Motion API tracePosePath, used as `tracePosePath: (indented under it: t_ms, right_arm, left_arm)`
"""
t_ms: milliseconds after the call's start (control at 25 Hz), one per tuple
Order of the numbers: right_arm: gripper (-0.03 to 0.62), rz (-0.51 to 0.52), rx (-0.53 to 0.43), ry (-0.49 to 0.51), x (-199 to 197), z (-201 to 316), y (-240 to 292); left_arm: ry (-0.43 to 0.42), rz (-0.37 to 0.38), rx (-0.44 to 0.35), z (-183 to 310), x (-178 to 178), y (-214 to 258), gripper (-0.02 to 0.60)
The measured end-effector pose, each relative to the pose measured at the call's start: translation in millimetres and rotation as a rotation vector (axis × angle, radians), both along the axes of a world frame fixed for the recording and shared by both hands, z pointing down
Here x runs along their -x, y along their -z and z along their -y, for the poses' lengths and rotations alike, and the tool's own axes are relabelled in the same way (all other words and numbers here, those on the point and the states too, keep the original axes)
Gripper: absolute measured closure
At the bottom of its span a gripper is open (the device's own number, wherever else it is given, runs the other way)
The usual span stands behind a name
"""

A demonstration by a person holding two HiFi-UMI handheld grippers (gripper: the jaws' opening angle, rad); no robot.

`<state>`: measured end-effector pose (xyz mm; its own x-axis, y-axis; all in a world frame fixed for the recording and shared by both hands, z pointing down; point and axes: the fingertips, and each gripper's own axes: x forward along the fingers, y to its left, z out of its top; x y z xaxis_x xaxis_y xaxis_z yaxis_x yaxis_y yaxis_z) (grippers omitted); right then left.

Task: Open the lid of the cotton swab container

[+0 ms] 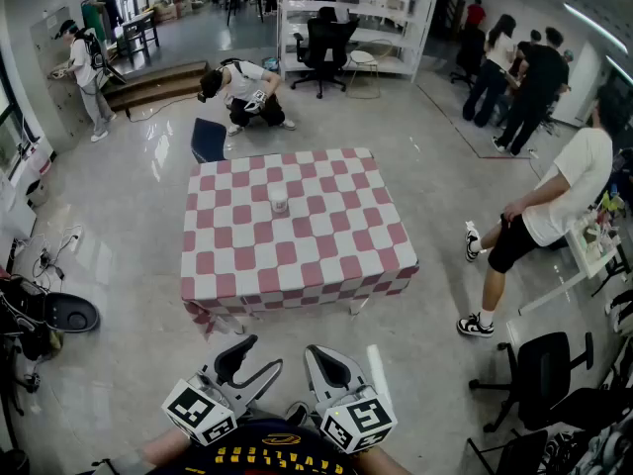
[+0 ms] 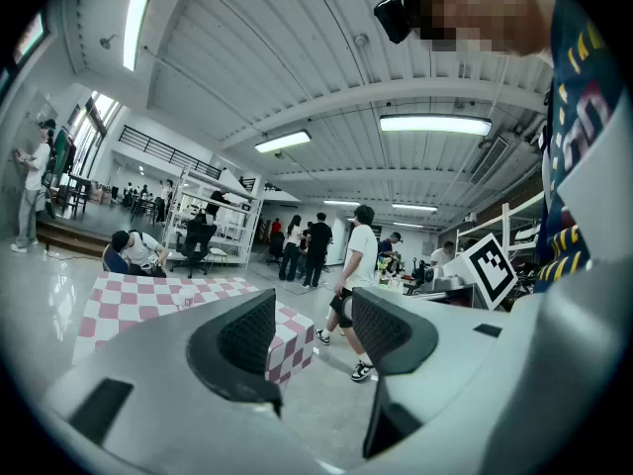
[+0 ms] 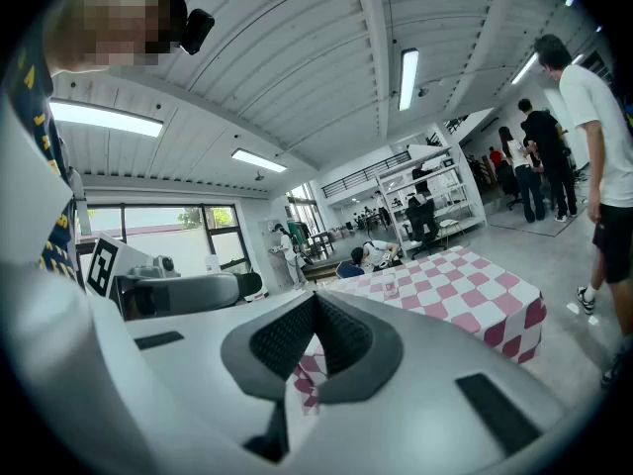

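The cotton swab container [image 1: 280,205] is a small clear tub with a white lid. It stands upright near the middle of a table under a pink-and-white checked cloth [image 1: 297,265]. Both grippers are at the bottom of the head view, well short of the table. My left gripper [image 1: 251,360] is open with nothing between its jaws; in the left gripper view [image 2: 315,330] floor and a table corner show through the gap. My right gripper [image 1: 333,362] is shut and empty, its pads meeting in the right gripper view [image 3: 316,336]. That view shows the container [image 3: 390,284] far off on the table.
A person [image 1: 554,206] stands to the right of the table and another [image 1: 247,89] crouches behind it beside a dark blue chair [image 1: 208,140]. A black office chair [image 1: 544,364] is at the lower right. Bare floor lies between me and the table.
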<state>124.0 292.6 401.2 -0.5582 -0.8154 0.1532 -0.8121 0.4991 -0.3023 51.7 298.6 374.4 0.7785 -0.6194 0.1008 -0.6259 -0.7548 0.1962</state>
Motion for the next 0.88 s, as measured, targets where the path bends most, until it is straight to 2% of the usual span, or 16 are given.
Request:
tracePosePath:
  t_ms: [360,480,520,560,680,720,880]
  right_arm:
    - [0.585,0.001,0.001,0.021,-8,0,1]
    - [0.583,0.048,0.017,0.03,-10,0,1]
    - [0.583,0.066,0.025,0.03,-11,1,-1]
    - [0.583,0.076,0.034,0.027,-12,1,-3]
    - [0.583,0.08,0.053,0.017,-14,6,-10]
    - [0.583,0.078,0.057,0.014,-14,9,-11]
    - [0.583,0.075,0.074,0.005,-14,25,-19]
  left_arm:
    - [0.018,0.004,0.001,-2,-9,1,0.336]
    - [0.025,0.009,0.009,-3,-10,2,0.336]
    - [0.027,0.008,0.006,-4,-10,3,0.351]
    - [0.032,0.004,0.002,-3,-10,4,0.392]
    - [0.054,-0.009,-0.006,1,-6,6,0.557]
    - [0.059,-0.011,-0.002,4,-4,5,0.575]
    - [0.06,-0.014,0.035,19,-3,-8,0.578]
